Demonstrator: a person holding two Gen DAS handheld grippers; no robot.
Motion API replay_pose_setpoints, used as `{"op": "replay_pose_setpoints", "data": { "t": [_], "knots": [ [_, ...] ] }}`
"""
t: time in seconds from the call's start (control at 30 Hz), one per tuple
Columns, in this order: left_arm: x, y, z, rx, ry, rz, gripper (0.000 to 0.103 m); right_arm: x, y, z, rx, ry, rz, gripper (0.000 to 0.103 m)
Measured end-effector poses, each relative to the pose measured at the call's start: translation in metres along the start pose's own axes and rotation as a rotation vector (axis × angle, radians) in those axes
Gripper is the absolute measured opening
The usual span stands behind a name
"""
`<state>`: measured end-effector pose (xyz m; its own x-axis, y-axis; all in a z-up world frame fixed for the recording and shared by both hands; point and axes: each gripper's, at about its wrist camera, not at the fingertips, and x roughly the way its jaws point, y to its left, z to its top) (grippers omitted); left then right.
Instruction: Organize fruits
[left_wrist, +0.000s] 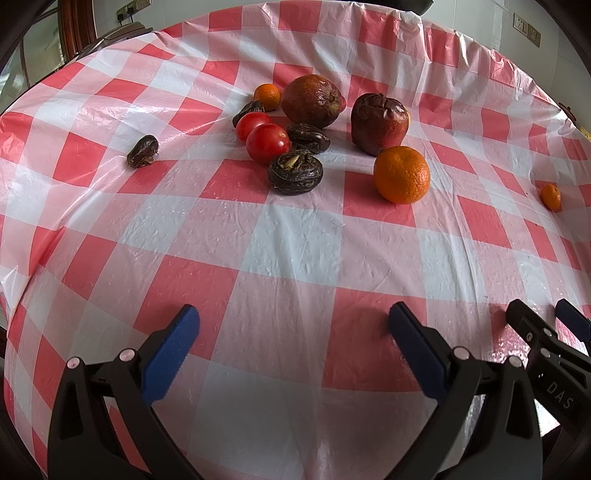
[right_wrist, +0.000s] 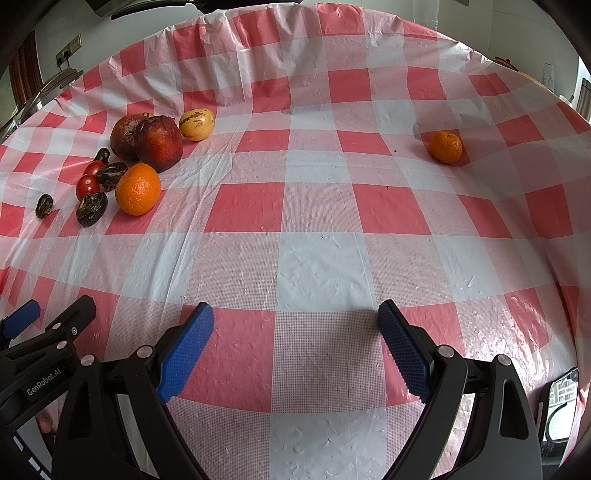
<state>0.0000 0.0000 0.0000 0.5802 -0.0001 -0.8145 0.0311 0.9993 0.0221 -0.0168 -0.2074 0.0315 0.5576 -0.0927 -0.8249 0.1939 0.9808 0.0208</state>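
Note:
Fruit lies in a cluster on a red-and-white checked tablecloth (left_wrist: 295, 251): two dark red wrinkled apples (left_wrist: 379, 123) (left_wrist: 312, 99), a large orange (left_wrist: 402, 174), two tomatoes (left_wrist: 267, 143), a small orange (left_wrist: 267, 96) and several dark shrivelled fruits (left_wrist: 295, 172). One dark fruit (left_wrist: 143, 151) lies apart to the left. A small orange (right_wrist: 446, 147) sits alone at the far right. A yellow striped fruit (right_wrist: 197, 123) lies behind the apples. My left gripper (left_wrist: 293, 317) is open and empty, well short of the cluster. My right gripper (right_wrist: 295, 314) is open and empty over bare cloth.
The cloth hangs over the table's rounded edge on all sides. A phone (right_wrist: 559, 402) lies at the near right edge. Wall sockets (left_wrist: 526, 27) and a dark wooden frame (left_wrist: 75, 26) stand behind the table. Each gripper shows at the edge of the other's view.

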Motion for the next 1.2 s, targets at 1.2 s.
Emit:
{"op": "replay_pose_setpoints", "data": {
  "t": [1.2],
  "knots": [
    [-0.011, 0.031, -0.003, -0.028, 0.030, -0.078, 0.102, 0.010, 0.023, 0.012, -0.044, 0.012, 0.121, 0.087]
  ]
}}
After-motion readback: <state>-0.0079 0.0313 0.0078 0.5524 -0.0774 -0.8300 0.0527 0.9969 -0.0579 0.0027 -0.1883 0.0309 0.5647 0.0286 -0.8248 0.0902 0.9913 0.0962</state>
